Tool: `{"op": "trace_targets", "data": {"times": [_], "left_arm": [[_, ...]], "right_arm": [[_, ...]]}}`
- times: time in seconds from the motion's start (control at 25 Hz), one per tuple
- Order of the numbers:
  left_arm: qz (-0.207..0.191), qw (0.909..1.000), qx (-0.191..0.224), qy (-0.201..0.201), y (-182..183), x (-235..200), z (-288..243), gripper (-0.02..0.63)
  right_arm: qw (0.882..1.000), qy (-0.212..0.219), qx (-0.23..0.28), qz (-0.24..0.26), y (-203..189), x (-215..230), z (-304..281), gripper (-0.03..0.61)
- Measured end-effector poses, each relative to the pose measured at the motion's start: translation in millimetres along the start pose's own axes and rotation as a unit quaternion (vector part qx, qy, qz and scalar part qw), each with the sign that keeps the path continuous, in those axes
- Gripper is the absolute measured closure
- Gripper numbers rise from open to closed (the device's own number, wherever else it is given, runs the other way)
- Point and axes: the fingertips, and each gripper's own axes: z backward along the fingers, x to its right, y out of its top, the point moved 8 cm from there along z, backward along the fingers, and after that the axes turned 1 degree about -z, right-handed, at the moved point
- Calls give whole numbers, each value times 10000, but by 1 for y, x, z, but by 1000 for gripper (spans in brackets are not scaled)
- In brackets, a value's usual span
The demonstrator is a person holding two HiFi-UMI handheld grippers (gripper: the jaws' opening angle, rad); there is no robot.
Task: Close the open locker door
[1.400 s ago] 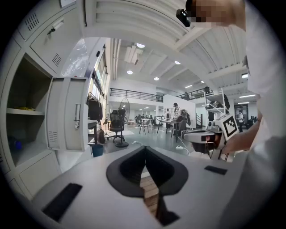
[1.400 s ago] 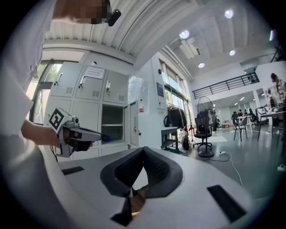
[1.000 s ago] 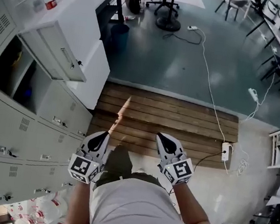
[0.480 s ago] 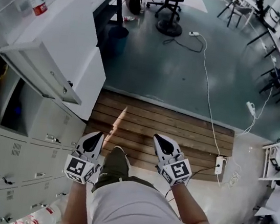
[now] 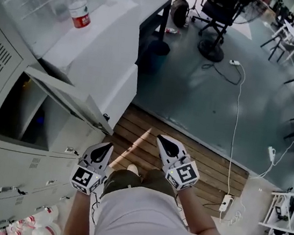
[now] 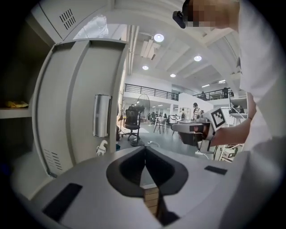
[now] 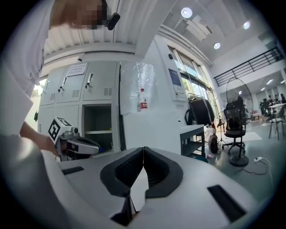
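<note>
The open locker door (image 5: 65, 99) is grey and swings out from the locker bank on the left, over a dark open compartment (image 5: 21, 119). My left gripper (image 5: 107, 149) is shut and empty, just right of the door's free edge and apart from it. The left gripper view shows the door's inner face (image 6: 80, 103) with its latch plate (image 6: 102, 115) close ahead on the left, beyond the left gripper (image 6: 144, 151). My right gripper (image 5: 163, 141) is shut, empty and further right. The open compartment (image 7: 97, 125) shows beyond the right gripper (image 7: 143, 153).
A water bottle (image 5: 78, 5) stands on the white cabinet top (image 5: 101, 37) beside the lockers. Wooden decking (image 5: 210, 166) lies underfoot, with a power strip and cable (image 5: 225, 202) at the right. An office chair (image 5: 218, 15) stands far back. Packed bottles (image 5: 33, 228) lie low left.
The person has stepped closer to the lockers, so the open door now sits nearer my left gripper. Both grippers stay shut and side by side in front of the body.
</note>
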Motion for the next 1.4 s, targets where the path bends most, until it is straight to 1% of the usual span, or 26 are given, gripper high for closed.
{"op": "trace_targets", "data": {"times": [0.2,0.4,0.56,0.72,0.88,1.04,1.12,1.28,1.4], "left_arm": [[161,9992,-21,365,12,-12,11,609],[369,9948,-19,950,19,-17,23,609],[510,9881,-30,1448,22,-20,30,609],[626,9790,-24,1939,25,-18,34,609],[755,9657,13,2485,26,-12,37,609],[917,9484,42,3034,25,-4,41,609],[994,9395,30,3279,23,1,42,609],[1127,9195,21,3765,20,16,45,609],[1229,9039,45,4097,16,28,48,609]], "right_arm": [[9964,835,-141,63,23,-9,-51,554],[9863,1615,-298,127,37,-10,-91,534],[9717,2314,-403,252,44,-11,-121,509],[9489,3071,-596,407,49,-15,-146,469],[9224,3750,-730,575,52,-19,-167,435],[8940,4354,-777,718,54,-28,-182,400],[8810,4602,-795,761,53,-31,-189,385],[8567,5032,-792,808,50,-38,-196,374],[8424,5265,-772,850,46,-43,-202,374]]}}
